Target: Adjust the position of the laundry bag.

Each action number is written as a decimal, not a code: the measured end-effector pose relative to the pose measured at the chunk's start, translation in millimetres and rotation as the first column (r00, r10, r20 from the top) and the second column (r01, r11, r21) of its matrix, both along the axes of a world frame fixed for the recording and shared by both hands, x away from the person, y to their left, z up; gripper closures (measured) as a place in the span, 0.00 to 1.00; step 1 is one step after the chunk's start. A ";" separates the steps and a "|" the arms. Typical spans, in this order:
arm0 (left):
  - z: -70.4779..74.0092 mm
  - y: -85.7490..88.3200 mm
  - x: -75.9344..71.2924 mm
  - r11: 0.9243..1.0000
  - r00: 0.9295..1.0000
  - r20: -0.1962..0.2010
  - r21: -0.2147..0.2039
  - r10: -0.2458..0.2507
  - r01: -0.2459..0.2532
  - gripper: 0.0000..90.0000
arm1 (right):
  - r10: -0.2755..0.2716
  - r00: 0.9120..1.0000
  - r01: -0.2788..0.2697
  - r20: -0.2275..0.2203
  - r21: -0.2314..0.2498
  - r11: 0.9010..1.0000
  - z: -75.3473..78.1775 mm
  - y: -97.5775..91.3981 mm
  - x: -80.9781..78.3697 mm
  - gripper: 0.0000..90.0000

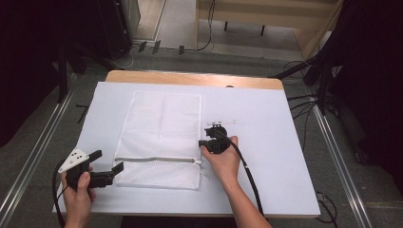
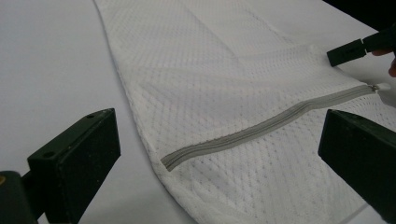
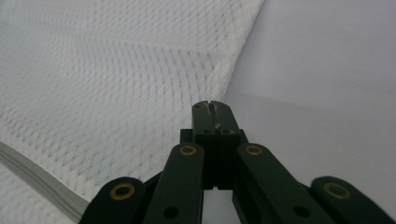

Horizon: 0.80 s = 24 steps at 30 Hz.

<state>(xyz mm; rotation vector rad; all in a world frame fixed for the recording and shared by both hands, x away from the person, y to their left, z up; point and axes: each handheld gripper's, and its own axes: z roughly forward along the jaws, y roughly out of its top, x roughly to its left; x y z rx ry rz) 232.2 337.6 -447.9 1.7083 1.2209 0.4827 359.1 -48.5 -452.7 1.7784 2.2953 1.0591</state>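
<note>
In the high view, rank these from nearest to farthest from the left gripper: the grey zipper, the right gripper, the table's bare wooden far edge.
1. The grey zipper, just right of the left gripper, its near end by the jaws.
2. The right gripper, across the mesh bag, at its right edge.
3. The wooden far edge, at the table's back.

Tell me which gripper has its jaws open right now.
The left gripper, at the mesh bag's left edge by the zipper: its jaws stand wide apart. The right gripper, at the bag's right edge, is shut.
</note>
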 end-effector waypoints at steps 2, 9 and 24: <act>-0.4 0.4 0.4 1.000 1.000 -0.001 -0.003 0.001 -0.001 0.00 | -0.002 1.000 0.002 0.017 -0.015 1.000 3.5 -5.6 -0.7 1.00; -0.5 -1.7 1.0 1.000 1.000 -0.002 -0.004 -0.004 0.004 0.00 | -0.028 1.000 0.028 0.005 0.003 1.000 6.3 -27.4 0.3 1.00; -1.0 -0.9 1.4 1.000 1.000 -0.006 0.000 -0.001 0.001 0.00 | 0.067 0.987 -0.051 -0.143 0.115 0.992 -5.5 -13.7 9.0 0.81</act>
